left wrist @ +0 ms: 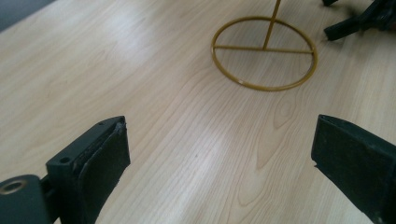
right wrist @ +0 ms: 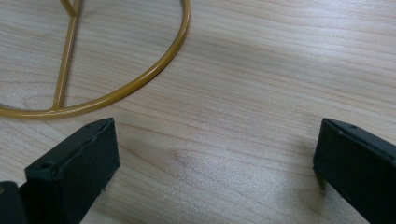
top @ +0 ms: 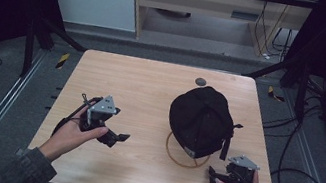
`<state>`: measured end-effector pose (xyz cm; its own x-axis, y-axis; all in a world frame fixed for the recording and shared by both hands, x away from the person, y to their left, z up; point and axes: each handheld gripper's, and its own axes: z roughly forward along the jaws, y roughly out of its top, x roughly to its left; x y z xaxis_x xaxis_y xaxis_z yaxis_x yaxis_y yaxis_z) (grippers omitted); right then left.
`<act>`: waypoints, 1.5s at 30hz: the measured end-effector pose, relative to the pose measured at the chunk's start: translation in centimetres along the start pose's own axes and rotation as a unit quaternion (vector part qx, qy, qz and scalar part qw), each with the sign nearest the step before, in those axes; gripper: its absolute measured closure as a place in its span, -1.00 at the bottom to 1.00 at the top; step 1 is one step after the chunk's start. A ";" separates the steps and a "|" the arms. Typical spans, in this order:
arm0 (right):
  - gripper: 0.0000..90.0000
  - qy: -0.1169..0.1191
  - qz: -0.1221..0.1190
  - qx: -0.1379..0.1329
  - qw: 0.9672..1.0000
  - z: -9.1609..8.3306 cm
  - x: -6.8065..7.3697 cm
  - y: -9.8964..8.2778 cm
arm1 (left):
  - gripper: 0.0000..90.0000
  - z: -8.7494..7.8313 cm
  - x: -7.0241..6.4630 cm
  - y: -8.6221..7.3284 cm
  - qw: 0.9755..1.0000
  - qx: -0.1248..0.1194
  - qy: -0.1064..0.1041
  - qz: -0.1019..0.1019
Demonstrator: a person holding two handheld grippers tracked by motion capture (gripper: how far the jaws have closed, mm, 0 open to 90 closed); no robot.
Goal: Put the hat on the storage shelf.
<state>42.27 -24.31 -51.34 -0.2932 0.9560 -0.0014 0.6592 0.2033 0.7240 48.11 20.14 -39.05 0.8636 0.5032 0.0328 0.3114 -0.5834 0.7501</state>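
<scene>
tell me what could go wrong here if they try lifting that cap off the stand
1. The black cap sits on a thin gold wire stand with a light ring base, so pulling sideways could tip it.
2. The cap's strap hangs loose on the right and might snag.
3. Both the left gripper and the right gripper are open and empty, the right close to the stand's ring, so it could knock the base.
</scene>
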 end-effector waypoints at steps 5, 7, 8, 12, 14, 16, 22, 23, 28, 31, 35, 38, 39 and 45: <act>-0.99 0.000 0.000 0.000 1.000 0.0 0.0 0.0 | -0.91 0.5 0.9 -2.2 1.000 0.008 0.008 -0.022; -0.99 0.000 0.000 0.000 1.000 0.0 0.0 0.0 | -0.91 0.4 1.2 -2.8 0.999 0.005 0.006 -0.035; -0.99 0.000 0.000 0.000 1.000 0.0 0.0 0.0 | -0.91 0.3 1.2 -3.0 0.999 0.005 0.006 -0.037; -0.99 0.000 0.000 0.000 1.000 0.0 0.0 0.0 | -0.91 0.2 1.6 -4.4 0.999 0.011 0.017 -0.044; -0.99 0.000 0.000 0.000 1.000 0.0 0.0 0.0 | -0.91 0.2 1.5 -5.0 0.999 0.017 0.019 -0.042; -0.99 0.000 -0.001 0.000 1.000 0.0 0.0 0.0 | -0.91 0.2 1.3 -5.7 0.999 0.021 0.021 -0.043; -0.99 0.000 0.000 0.000 1.000 0.0 0.0 0.0 | -0.91 0.6 1.3 -8.4 0.997 0.039 0.025 -0.056; -0.99 0.000 0.000 0.000 1.000 0.0 0.0 0.0 | -0.91 0.7 1.5 -9.0 0.997 0.041 0.026 -0.062; -0.99 0.000 0.000 0.000 1.000 0.0 0.0 0.0 | -0.91 0.5 2.3 -10.6 0.995 0.046 0.036 -0.079; -0.99 0.000 0.000 0.000 1.000 0.0 0.0 0.0 | -0.91 0.5 3.0 -11.4 0.994 0.045 0.044 -0.089; -0.99 -0.001 0.000 0.000 1.000 0.0 0.0 0.0 | -0.91 0.8 3.5 -12.1 0.993 0.048 0.050 -0.096; -0.99 -0.001 0.000 0.000 1.000 0.0 0.0 0.0 | -0.91 1.1 3.6 -12.4 0.993 0.049 0.051 -0.095; -0.99 -0.001 0.000 0.000 1.000 0.0 0.0 0.0 | -0.91 1.2 3.6 -12.5 0.993 0.049 0.051 -0.093; -0.99 -0.001 0.000 0.000 1.000 0.0 0.0 0.0 | -0.92 1.8 3.8 -12.9 0.993 0.049 0.052 -0.097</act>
<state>42.24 -24.30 -51.34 -0.2927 0.9562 -0.0024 0.6593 0.2037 0.7238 48.07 28.48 -49.79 0.7400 0.6717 -0.0340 0.5089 -0.5263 0.6812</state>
